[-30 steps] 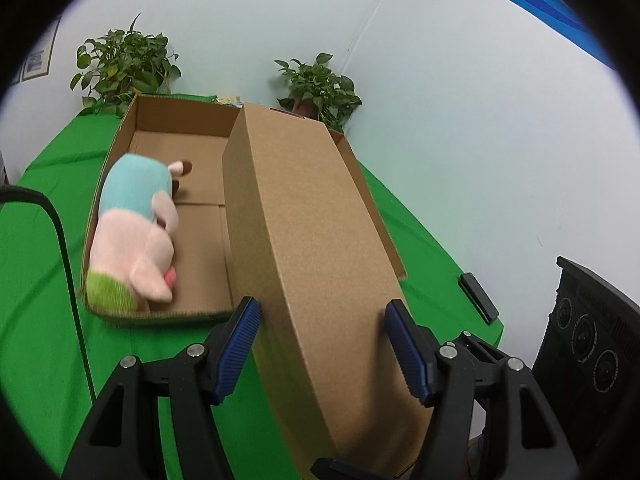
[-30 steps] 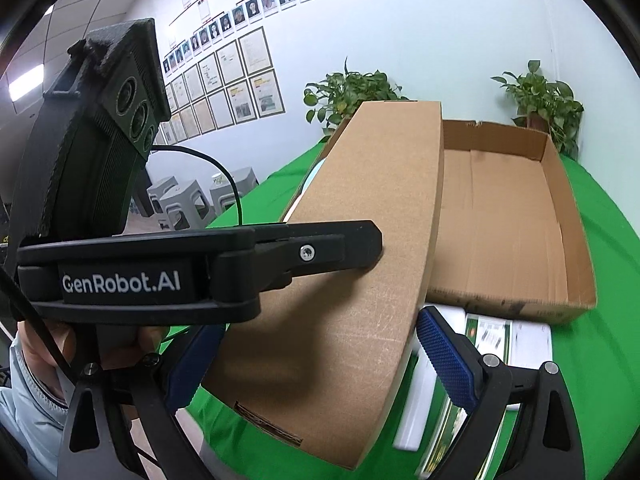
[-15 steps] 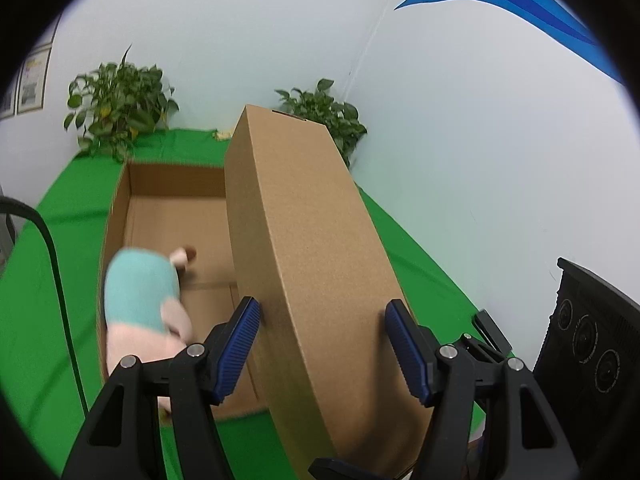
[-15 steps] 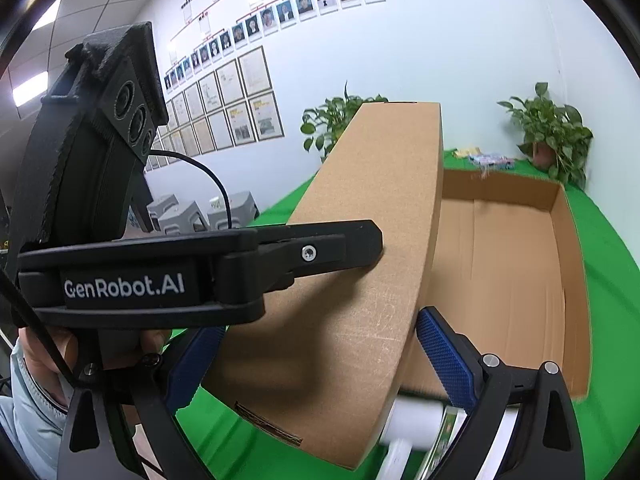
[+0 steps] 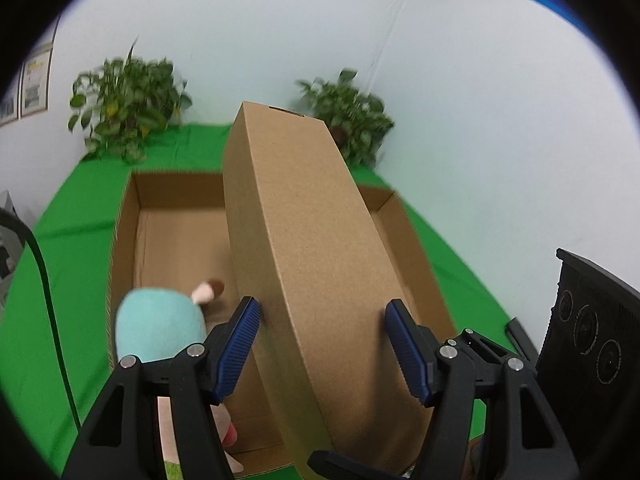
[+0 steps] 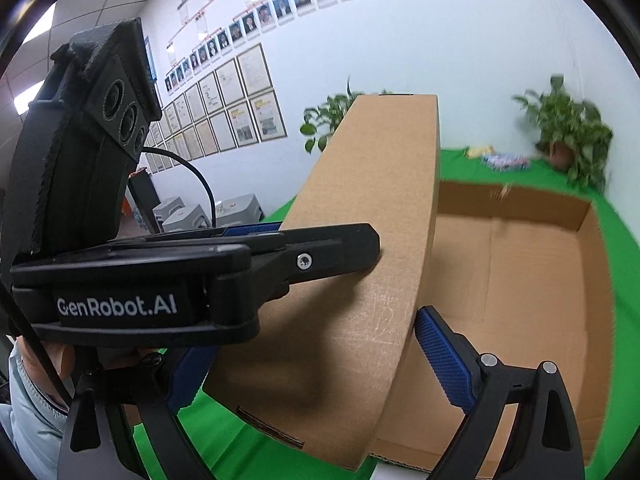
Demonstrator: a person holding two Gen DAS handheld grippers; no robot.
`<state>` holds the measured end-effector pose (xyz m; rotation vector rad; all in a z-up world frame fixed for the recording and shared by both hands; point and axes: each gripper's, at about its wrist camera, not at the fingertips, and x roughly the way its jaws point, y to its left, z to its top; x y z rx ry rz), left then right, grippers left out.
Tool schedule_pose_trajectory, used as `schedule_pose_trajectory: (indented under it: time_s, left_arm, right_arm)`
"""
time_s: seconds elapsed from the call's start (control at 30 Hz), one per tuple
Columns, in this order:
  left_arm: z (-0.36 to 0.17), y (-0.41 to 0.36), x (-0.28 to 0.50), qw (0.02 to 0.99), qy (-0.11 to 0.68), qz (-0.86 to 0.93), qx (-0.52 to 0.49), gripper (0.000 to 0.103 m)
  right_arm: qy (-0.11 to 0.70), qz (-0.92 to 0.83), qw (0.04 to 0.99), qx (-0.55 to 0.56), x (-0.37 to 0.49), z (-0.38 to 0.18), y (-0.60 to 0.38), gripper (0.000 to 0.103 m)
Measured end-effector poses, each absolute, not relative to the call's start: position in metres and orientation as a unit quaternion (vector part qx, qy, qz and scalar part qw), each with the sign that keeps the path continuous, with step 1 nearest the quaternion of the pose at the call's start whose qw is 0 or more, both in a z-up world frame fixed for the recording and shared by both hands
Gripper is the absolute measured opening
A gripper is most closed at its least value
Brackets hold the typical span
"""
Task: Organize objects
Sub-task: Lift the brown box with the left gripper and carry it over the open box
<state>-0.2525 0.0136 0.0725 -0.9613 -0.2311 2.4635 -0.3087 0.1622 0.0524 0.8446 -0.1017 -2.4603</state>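
Observation:
A long closed cardboard box (image 5: 312, 240) hangs tilted over an open cardboard tray (image 5: 124, 216), and both grippers hold its near end. My left gripper (image 5: 324, 340) presses its blue pads on the box's two side faces. My right gripper (image 6: 316, 344) spans the box (image 6: 372, 200) from below, its right pad (image 6: 440, 356) against the box's edge; its left pad is mostly hidden behind the left gripper's finger (image 6: 320, 256). A plush toy (image 5: 160, 324), teal and pink, lies in the tray's near left part. The tray's right half (image 6: 592, 248) holds nothing.
A green cloth (image 5: 72, 208) covers the table. Two potted plants (image 5: 128, 112) (image 5: 348, 128) stand at its far edge, with small packets (image 6: 504, 160) beside one. A black cable (image 5: 48, 292) runs along the left. A person's sleeve (image 6: 28, 380) shows at lower left.
Both grippers carried the box along over the tray and slightly up. The plush toy slid toward the bottom of the left view, and the white items under the right gripper left view.

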Motion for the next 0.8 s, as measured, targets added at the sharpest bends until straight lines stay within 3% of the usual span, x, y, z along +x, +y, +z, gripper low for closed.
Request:
schedule_pose_trajectory:
  time_s: [0.33, 0.8]
  left_arm:
    - [-0.016, 0.018, -0.279, 0.210, -0.092, 0.864, -0.448, 0.065]
    - [-0.014, -0.009, -0.265, 0.201, -0.132, 0.866, -0.439, 0.057]
  right_arm:
    - [-0.085, -0.880, 0.266, 0.385, -0.360, -0.042, 0.167, 0.094]
    - [-0.074, -0.881, 0.257, 0.390, -0.366, -0.052, 0.153, 0.094]
